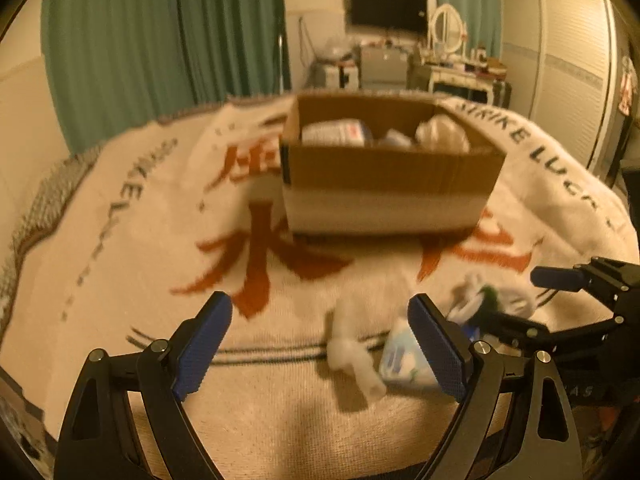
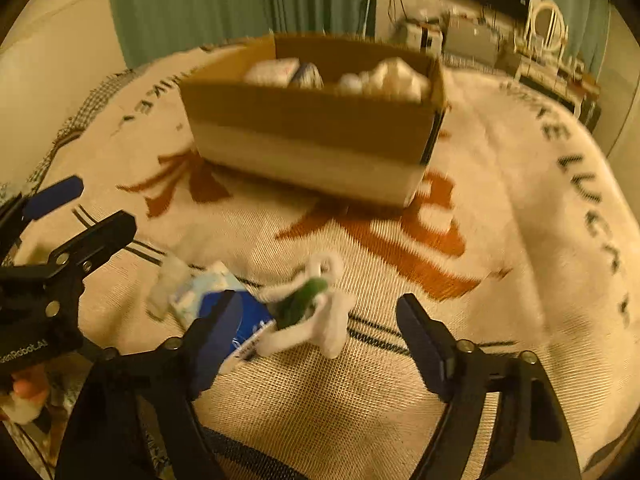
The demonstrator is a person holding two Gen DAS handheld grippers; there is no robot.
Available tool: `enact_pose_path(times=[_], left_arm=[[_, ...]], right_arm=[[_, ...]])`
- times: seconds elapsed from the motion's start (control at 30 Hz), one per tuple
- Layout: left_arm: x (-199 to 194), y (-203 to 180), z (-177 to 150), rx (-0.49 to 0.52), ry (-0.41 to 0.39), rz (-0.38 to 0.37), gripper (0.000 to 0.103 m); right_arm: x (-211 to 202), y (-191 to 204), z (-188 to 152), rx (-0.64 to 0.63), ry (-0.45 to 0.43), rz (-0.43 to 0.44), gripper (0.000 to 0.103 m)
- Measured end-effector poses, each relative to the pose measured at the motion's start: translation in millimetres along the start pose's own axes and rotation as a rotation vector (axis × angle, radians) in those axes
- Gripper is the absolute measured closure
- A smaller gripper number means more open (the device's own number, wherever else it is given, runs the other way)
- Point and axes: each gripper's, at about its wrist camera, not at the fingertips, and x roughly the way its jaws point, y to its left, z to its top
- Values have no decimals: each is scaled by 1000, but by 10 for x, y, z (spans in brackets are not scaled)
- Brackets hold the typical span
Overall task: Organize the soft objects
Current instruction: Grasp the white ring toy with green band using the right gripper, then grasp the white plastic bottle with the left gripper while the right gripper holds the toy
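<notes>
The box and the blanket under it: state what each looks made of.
Box: likely matte brown corrugated cardboard, with stiff folded walls and a pale band low on its side. Blanket: seemingly woven or knitted cream textile; the right wrist view shows a ribbed weave.

Open cardboard box (image 1: pixel 384 168) holds soft items; white-green toy (image 2: pixel 316 312) lies outside.

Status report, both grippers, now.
Left gripper open, empty. Right gripper open, empty. Soft items loose on blanket, short of box. Nothing blocking.
</notes>
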Motion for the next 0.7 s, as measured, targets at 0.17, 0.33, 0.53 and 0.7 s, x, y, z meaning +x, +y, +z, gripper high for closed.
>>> enact_pose_path(times=[0.17, 0.33, 0.53, 0.7], left_arm=[[151, 20, -148, 5, 36, 14, 13], [248, 33, -267, 11, 76, 16, 14], [226, 74, -294, 0, 88, 14, 14], [372, 120, -317, -18, 130, 4, 24]], right_arm=[[223, -83, -51, 51, 41, 45, 47], [237, -51, -117, 41, 36, 72, 72], [-74, -44, -124, 47, -69, 71, 75], [-187, -110, -64, 59, -99, 50, 75]])
